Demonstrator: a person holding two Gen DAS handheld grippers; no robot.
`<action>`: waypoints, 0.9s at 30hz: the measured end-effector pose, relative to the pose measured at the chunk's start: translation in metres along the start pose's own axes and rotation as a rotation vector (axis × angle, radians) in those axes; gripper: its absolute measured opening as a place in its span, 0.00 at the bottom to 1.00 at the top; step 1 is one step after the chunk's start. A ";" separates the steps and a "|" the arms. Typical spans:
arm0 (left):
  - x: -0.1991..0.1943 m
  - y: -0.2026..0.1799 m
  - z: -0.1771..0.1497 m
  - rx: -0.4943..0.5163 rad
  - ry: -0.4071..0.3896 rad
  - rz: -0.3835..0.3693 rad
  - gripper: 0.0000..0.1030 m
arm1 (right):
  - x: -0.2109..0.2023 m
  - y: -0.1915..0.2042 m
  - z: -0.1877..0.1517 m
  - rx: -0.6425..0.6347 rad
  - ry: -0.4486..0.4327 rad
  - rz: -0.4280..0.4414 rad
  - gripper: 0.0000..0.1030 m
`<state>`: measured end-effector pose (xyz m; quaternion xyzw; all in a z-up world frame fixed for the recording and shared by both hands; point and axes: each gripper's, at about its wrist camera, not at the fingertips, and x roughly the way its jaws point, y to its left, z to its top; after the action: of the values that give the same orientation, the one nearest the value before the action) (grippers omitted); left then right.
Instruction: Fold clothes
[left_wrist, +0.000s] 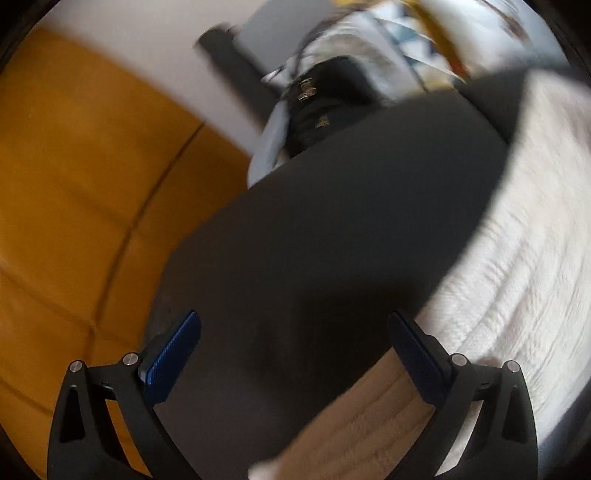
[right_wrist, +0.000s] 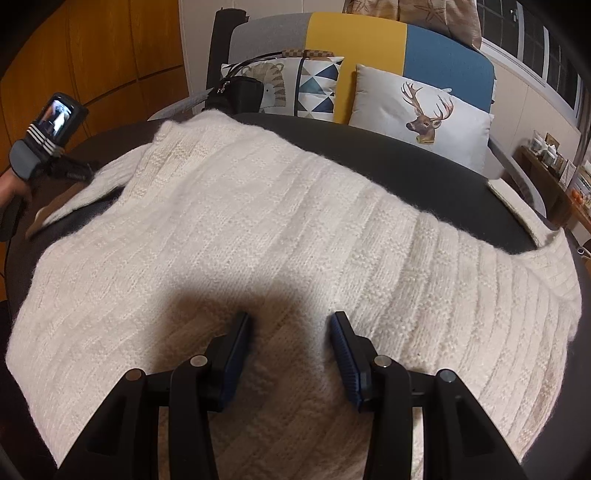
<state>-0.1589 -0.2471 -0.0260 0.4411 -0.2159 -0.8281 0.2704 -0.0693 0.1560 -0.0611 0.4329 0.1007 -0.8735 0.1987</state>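
A cream knitted sweater (right_wrist: 258, 229) is spread flat over a dark round table (right_wrist: 406, 162), covering most of it, with a sleeve trailing off toward the left edge and another part draped over the right rim; in the left wrist view, which is blurred, only a band of the same knit is seen along the right side, with bare table ahead. The left gripper (left_wrist: 293, 332) is held wide apart with nothing between its blue pads, poised over bare table just beside the fabric; the right gripper (right_wrist: 290, 332) is held partly apart above the middle of the sweater, and no fabric is seen pinched between its pads, though whether the tips touch the knit cannot be told. The garment is judged to be soft, limp and fairly thick; it is likely to sag and stretch if lifted from one point, and its fuzzy surface should grip the pads well instead of slipping. A hold is best taken at a firm edge, such as the hem, a shoulder seam or a cuff, with both grippers well apart so the fold is carried over evenly; loose stitches could be snagged if pinched in mid-panel.
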 end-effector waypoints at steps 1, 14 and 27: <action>-0.007 0.011 -0.003 -0.054 -0.024 -0.027 1.00 | 0.001 0.000 0.001 0.001 0.000 0.000 0.43; 0.030 0.036 -0.054 -0.113 0.052 0.021 1.00 | -0.006 0.010 -0.007 -0.008 -0.035 0.062 0.47; -0.115 -0.028 0.008 -0.195 -0.229 -0.377 0.99 | -0.016 0.023 -0.005 -0.006 -0.078 0.128 0.49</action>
<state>-0.1195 -0.1516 0.0326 0.3485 -0.0782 -0.9255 0.1262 -0.0472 0.1417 -0.0513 0.4034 0.0676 -0.8749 0.2592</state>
